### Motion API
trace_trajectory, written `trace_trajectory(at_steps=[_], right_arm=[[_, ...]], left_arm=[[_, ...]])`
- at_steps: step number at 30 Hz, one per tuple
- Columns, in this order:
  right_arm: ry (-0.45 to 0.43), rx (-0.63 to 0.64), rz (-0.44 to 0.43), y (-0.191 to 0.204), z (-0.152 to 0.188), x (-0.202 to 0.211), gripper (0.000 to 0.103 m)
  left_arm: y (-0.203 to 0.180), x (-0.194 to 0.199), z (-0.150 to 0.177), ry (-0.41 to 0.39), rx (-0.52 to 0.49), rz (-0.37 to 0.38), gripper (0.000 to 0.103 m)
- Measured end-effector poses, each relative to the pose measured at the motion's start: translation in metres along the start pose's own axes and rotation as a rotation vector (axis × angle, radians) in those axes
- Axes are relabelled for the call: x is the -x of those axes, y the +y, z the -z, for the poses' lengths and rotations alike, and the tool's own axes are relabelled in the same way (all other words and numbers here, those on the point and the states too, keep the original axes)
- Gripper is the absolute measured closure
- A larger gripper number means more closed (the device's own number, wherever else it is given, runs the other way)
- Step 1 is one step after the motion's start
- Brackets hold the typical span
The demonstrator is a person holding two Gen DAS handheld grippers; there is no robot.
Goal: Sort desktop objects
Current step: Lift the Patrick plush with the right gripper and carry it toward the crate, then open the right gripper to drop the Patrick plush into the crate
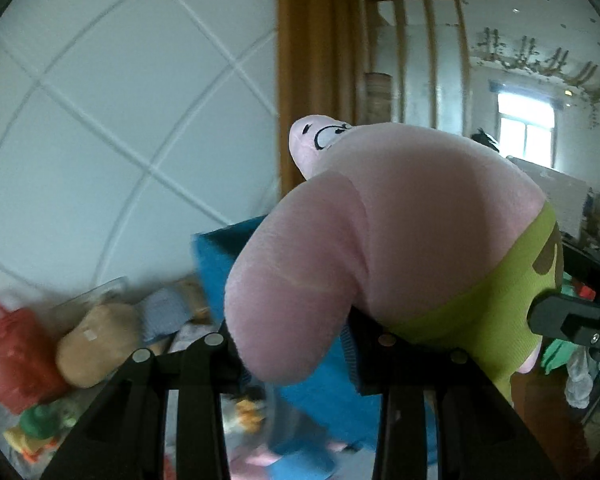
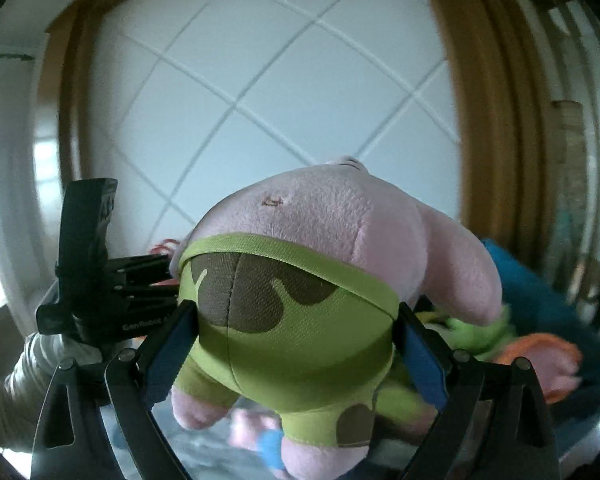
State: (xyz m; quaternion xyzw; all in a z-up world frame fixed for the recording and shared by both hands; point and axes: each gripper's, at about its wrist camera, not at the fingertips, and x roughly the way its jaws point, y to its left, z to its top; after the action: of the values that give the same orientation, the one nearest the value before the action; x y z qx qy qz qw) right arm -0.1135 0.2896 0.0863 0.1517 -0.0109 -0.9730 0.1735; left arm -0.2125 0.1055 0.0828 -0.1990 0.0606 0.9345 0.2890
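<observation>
Both tongs [image 1: 292, 340] [image 2: 296, 328] clamp the pink plush [image 2: 300, 248].

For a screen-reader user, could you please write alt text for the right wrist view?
The right gripper clamps a pink starfish plush by its green shorts, held up before a white diamond-tiled wall. The left gripper shows at the left, and blurred toys lie below right.

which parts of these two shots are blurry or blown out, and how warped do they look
Left wrist view: the pink starfish plush is sharp, the toy pile at lower left is smeared, the window is blown out, and the wall grid lines bow. Right wrist view: the plush's green shorts are crisp, the toys behind at right blur, and the wooden frame curves strongly.
</observation>
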Motion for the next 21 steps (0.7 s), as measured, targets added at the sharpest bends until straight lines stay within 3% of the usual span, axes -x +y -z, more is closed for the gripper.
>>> trace_trajectory(at_steps=[6, 13, 16, 19, 21], right_arm=[[0.047, -0.037, 0.062, -0.089, 0.009, 0.014, 0.008], [0.117, -0.147, 0.051, -0.162, 0.04, 0.0, 0.008], [0.157, -0.176, 0.038, -0.184, 0.05, -0.008, 0.009], [0.187, -0.169, 0.039, -0.195, 0.055, -0.009, 0.009], [0.214, -0.171, 0.046, -0.2, 0.055, -0.015, 0.008]], left_arm=[[-0.056, -0.085, -0.019, 0.098, -0.01, 0.033, 0.069], [-0.078, -0.153, -0.007, 0.288, -0.017, -0.012, 0.066], [-0.08, -0.172, -0.002, 0.361, -0.029, -0.078, 0.054], [-0.084, -0.178, 0.004, 0.388, -0.027, -0.111, 0.031], [-0.085, -0.172, 0.008, 0.389, -0.024, -0.123, 0.027]])
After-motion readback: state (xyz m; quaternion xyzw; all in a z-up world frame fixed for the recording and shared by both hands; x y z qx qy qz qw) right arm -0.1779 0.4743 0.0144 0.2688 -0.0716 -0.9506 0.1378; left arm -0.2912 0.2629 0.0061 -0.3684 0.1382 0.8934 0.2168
